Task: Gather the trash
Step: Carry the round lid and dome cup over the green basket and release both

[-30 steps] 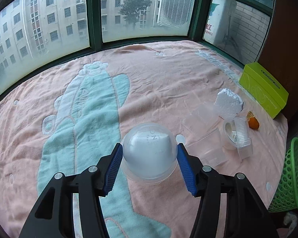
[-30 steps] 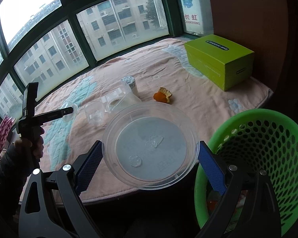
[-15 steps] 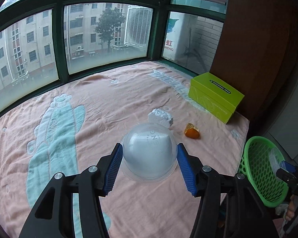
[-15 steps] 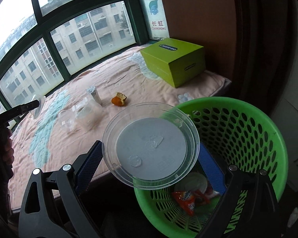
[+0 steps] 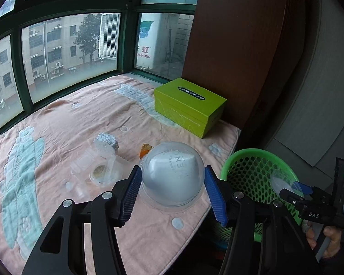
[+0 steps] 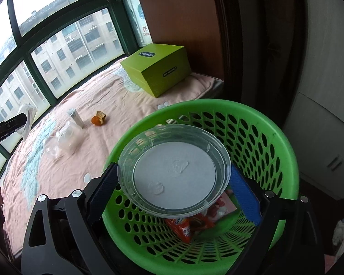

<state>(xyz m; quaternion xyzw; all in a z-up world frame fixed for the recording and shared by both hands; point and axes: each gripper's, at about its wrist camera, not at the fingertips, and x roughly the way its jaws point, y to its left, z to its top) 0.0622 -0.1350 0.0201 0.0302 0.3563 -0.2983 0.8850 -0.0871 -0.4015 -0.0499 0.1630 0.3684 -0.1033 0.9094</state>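
So both hands are loaded right now. The right gripper (image 6: pixel 172 178) has its jaws clamped across a clear round lid (image 6: pixel 174 171), and it hangs right over the mouth of the green basket (image 6: pixel 275 137), which already has some snack wrappers (image 6: pixel 185 226) at the bottom. The left gripper (image 5: pixel 172 194) is squeezing a clear dome lid (image 5: pixel 172 178) between its blue pads, and that one sits over the edge of the pink blanket (image 5: pixel 80 119) on the bed, just beside the basket but not above it yet.

What could go sideways, as I see it: the round lid is wide and flat, so if it gets let go tilted it might catch the basket rim and slide off onto the floor instead of dropping in. The dome is slick, thin plastic pinched on its curved sides, so I reckon a hard squeeze could pop it out of the jaws, or it could slip mid-carry. Also the two grippers are near each other around the basket, so they might bump if both go in at once.

Plenty left on the blanket too: a foam chunk (image 5: pixel 106 143), an orange peel (image 5: pixel 145 150) and a few clear plastic cups (image 5: pixel 103 171). The green box (image 5: pixel 190 105) looks like it's not trash, though I can't be sure.
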